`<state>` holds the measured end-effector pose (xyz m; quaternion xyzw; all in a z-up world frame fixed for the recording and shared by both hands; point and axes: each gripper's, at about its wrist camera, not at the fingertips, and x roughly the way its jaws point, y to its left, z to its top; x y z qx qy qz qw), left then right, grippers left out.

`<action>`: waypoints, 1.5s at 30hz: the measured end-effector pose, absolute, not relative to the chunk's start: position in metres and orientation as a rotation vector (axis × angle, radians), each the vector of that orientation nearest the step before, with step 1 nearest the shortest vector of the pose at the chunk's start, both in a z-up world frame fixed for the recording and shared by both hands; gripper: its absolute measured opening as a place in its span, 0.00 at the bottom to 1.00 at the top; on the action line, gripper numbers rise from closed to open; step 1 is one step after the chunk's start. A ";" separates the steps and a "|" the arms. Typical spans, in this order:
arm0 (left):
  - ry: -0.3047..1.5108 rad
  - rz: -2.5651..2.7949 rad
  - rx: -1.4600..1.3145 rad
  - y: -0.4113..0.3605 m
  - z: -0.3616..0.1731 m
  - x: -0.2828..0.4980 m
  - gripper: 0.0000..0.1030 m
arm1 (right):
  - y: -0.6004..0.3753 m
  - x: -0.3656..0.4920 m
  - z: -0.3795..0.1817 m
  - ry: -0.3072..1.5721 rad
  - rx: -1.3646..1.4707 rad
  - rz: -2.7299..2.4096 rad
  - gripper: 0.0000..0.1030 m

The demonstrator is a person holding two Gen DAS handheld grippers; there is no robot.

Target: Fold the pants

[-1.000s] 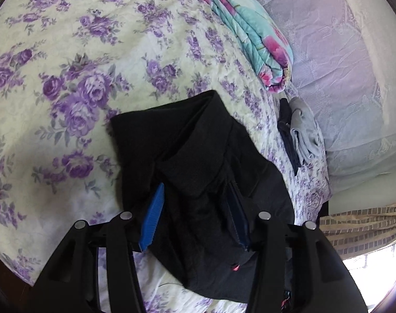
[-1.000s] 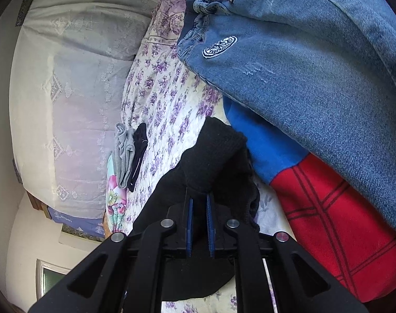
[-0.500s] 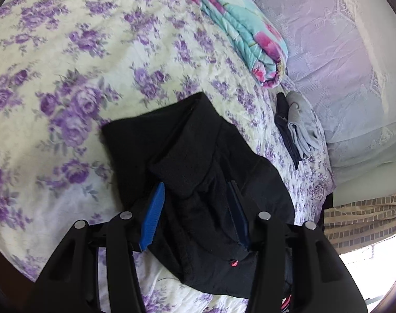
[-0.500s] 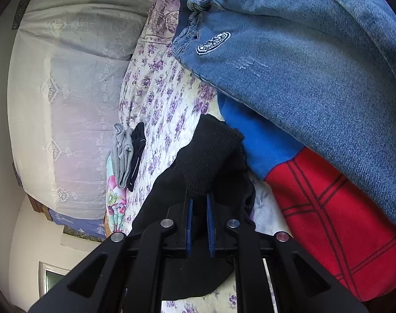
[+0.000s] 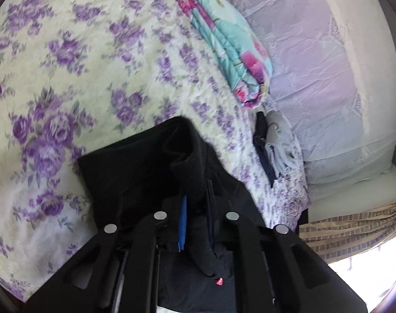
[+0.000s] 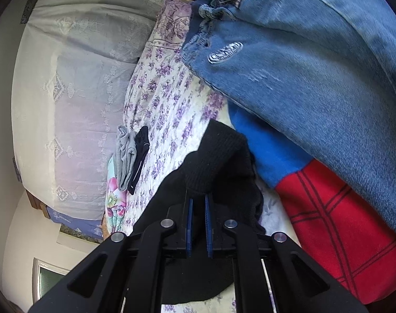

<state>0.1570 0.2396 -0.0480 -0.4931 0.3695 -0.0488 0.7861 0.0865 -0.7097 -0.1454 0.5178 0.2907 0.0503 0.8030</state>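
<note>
Both your grippers clamp the black knit pants (image 5: pixel 135 172) at lower centre.
Your left gripper (image 5: pixel 196 203), jaws just closed, and right gripper (image 6: pixel 198 200) pinch folds; blue denim jeans (image 6: pixel 315 60) and a red-and-blue blanket (image 6: pixel 336 221) crowd the right, folded grey and dark clothes (image 6: pixel 130 154) left.

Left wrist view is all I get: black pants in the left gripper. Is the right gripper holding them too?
Observer: Yes. The right gripper is shut on the black pants, at a ribbed end.
Operator: Anything near that side?
Observer: Blue jeans lie to its right, over a red and blue cloth.
Operator: Do the pants touch that cloth?
Observer: They lie right against its blue part; I cannot tell if they overlap.
</note>
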 end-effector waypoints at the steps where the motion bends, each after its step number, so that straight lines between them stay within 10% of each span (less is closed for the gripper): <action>1: 0.786 -0.125 -1.078 0.242 -0.043 0.157 0.11 | -0.710 0.088 -0.138 0.612 1.105 0.116 0.08; 8: 0.710 -0.198 -1.103 0.264 0.001 0.135 0.11 | -0.709 0.068 -0.101 0.575 1.017 0.145 0.08; 16: 0.932 -0.129 -1.237 0.277 -0.111 0.115 0.11 | -0.718 0.049 -0.177 0.689 1.141 0.083 0.08; 21: 0.886 -0.115 -1.053 0.266 -0.083 0.105 0.15 | -0.714 0.054 -0.171 0.693 1.093 0.089 0.08; 26: 0.761 0.086 -0.652 0.235 -0.015 0.087 0.61 | -0.716 0.052 -0.171 0.737 1.081 0.076 0.18; 37: 0.786 -0.229 -0.337 0.083 0.003 0.103 0.79 | -0.711 0.030 -0.176 0.675 1.163 0.095 0.62; 43: 0.908 -0.314 -0.316 0.026 -0.050 0.129 0.79 | -0.699 0.052 -0.180 0.613 1.120 0.053 0.64; 45: 0.895 -0.292 -0.316 0.026 -0.062 0.137 0.79 | -0.694 0.063 -0.174 0.596 1.121 0.103 0.31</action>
